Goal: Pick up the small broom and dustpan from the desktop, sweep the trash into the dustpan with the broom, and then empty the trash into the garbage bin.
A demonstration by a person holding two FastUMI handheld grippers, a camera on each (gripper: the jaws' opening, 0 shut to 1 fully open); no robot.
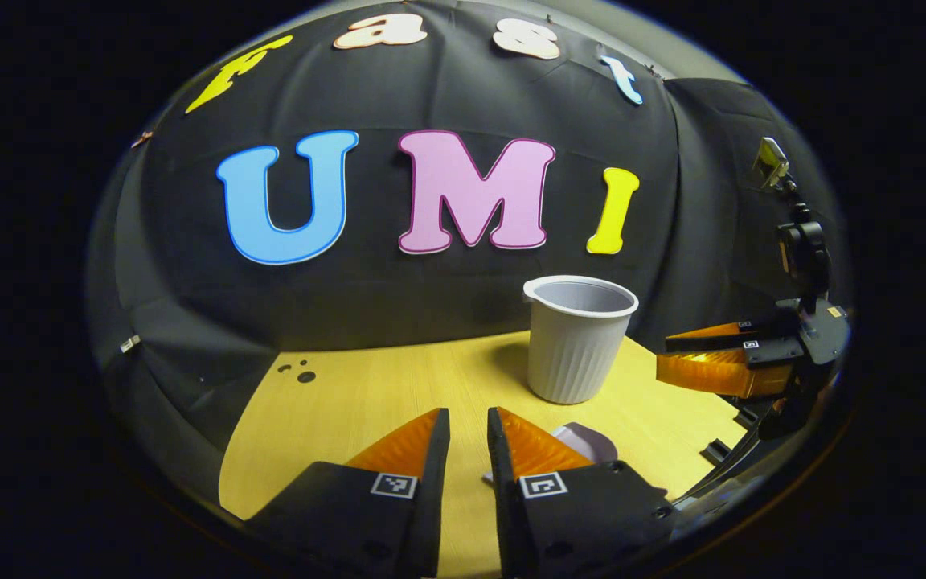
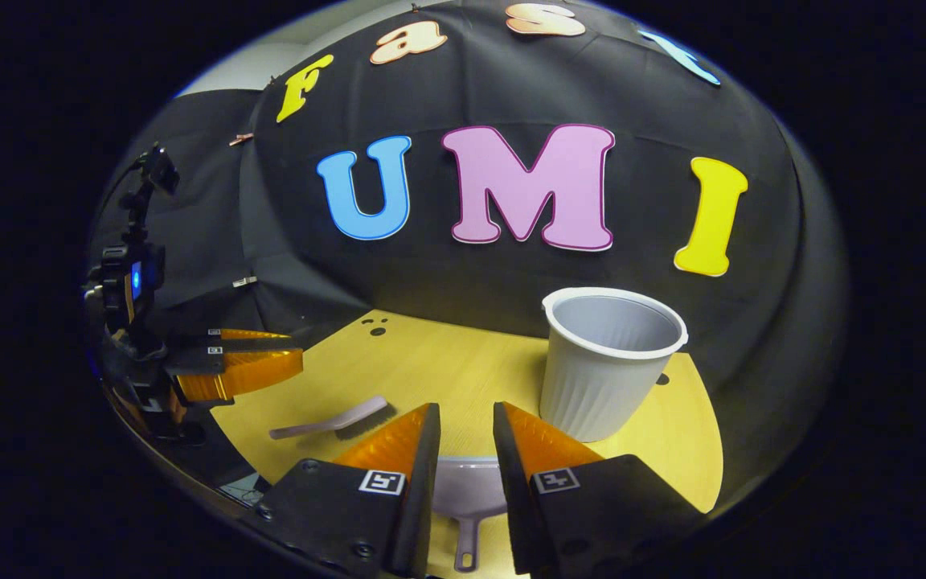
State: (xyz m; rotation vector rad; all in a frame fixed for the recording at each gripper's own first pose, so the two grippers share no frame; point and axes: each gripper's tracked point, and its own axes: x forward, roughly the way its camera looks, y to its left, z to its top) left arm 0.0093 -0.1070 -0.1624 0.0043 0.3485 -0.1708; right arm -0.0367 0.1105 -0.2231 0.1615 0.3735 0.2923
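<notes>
Currently itemised, counter (image 2: 463, 354) of pale wood, one.

Garbage bin (image 2: 604, 366): one, a ribbed grey cup-shaped bin, upright, mouth open, standing toward the back right of the counter; in the left gripper view it stands at (image 1: 575, 338), ahead and a little to the right of my left fingers.

Dustpan (image 2: 467, 498): one, pale lilac-grey, lying flat on the counter directly below my right fingers, its handle pointing toward me; in the left gripper view a part of its edge shows at (image 1: 587, 441) beside my left fingers.

Small broom (image 2: 334, 418): one, pale lilac-grey, lying flat on the counter to the left of the dustpan, apart from it, bristles down at its right end.

Left gripper (image 1: 468, 430): one, two fingers parted with a narrow gap, holding nothing, above bare counter. It also shows at (image 2: 290, 354), hovering near the broom's side of the counter.

Right gripper (image 2: 467, 426): one, two fingers parted, gripping nothing, poised over the dustpan. It also shows at (image 1: 672, 354), to the right of the bin.

Trash: I cannot make out any pieces.
</notes>
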